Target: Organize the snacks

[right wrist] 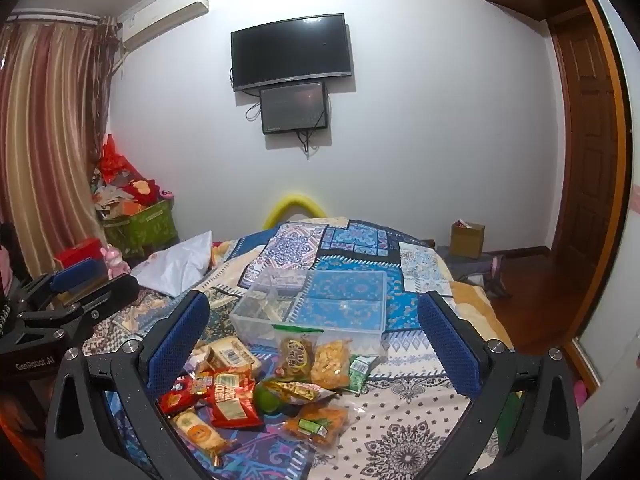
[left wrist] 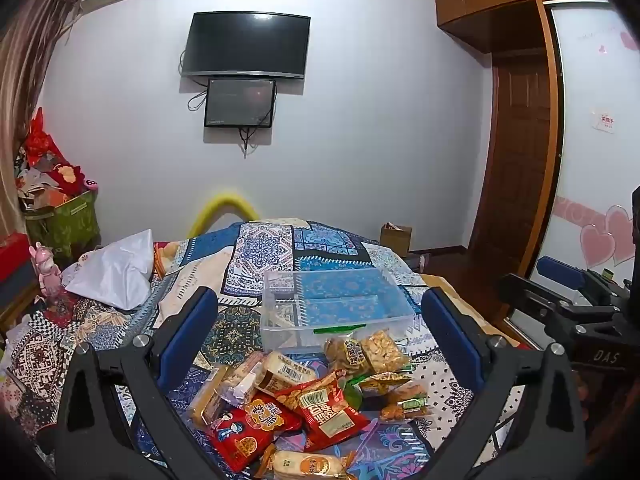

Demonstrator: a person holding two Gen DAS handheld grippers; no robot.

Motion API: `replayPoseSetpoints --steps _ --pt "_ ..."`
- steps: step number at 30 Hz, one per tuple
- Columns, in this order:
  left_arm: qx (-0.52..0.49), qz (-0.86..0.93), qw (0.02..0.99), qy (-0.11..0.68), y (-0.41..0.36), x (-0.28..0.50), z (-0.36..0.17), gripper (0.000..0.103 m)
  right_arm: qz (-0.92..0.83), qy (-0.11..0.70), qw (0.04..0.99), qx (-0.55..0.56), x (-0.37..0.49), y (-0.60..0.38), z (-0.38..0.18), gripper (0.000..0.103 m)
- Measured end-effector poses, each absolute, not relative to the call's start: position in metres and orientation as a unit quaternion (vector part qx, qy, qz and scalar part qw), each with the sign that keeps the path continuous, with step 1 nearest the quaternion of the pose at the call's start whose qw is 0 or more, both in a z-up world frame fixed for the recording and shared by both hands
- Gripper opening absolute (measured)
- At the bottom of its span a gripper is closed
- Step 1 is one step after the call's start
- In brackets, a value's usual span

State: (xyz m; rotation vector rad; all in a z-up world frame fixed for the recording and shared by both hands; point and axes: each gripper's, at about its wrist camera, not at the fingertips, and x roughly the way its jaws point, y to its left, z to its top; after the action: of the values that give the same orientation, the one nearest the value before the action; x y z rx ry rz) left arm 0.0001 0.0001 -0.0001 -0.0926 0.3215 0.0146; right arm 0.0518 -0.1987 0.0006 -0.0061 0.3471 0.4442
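A pile of snack packets (left wrist: 304, 396) lies on the patterned bedspread: red packets (left wrist: 256, 424), beige wafer packs (left wrist: 280, 372) and clear bags of fried snacks (left wrist: 380, 350). Behind the pile stands an empty clear plastic box (left wrist: 336, 308) with dividers. The pile (right wrist: 276, 384) and the box (right wrist: 320, 308) also show in the right wrist view. My left gripper (left wrist: 320, 316) is open and empty, held above the pile. My right gripper (right wrist: 316, 320) is open and empty, beside the left one, which shows at the left edge (right wrist: 64, 300).
A white plastic bag (left wrist: 116, 272) lies on the bed at the left. A green bin of clutter (left wrist: 64, 220) and a pink toy (left wrist: 48, 272) stand beyond it. A cardboard box (right wrist: 466, 240) sits on the floor at the right, near the wooden door (right wrist: 580, 160).
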Motion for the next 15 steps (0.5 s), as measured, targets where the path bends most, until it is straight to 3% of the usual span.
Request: replayPoseSetpoints --steps 15 --pt "-0.045 0.007 0.987 0.157 0.001 0.0022 -0.0025 0.103 0.222 0.174 0.959 0.001 0.0533 -0.2012 0.0022 0.103"
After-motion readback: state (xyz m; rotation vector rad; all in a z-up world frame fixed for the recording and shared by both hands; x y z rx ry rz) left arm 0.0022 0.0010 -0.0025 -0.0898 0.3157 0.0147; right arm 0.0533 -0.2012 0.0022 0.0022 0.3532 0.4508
